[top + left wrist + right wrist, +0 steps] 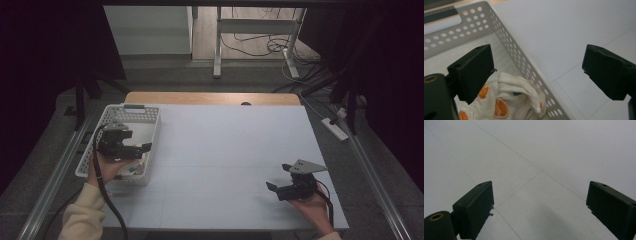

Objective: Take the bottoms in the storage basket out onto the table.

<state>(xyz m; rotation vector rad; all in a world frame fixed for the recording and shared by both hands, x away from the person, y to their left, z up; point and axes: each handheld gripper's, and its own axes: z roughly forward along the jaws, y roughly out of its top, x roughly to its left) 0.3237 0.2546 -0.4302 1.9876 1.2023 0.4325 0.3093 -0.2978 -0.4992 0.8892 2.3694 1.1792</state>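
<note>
Matt plastics, soft cloth, pale board

The basket (529, 65) looks like off-white moulded plastic, smooth with a faint sheen, its walls pierced by rows of round holes. Inside it lies a cloth (509, 100) of soft cream knit fabric, matt and creased, printed with orange slices. The left gripper (537, 67) and right gripper (540, 206) have jaws of black plastic, matt and slightly grainy, with a brass-coloured metal insert near the base of one jaw. The table (554, 152) is covered by a smooth, matt, pale grey-white sheet with thin seams; at its far edge a strip (210, 98) of light wood shows, with a dull finish
</note>
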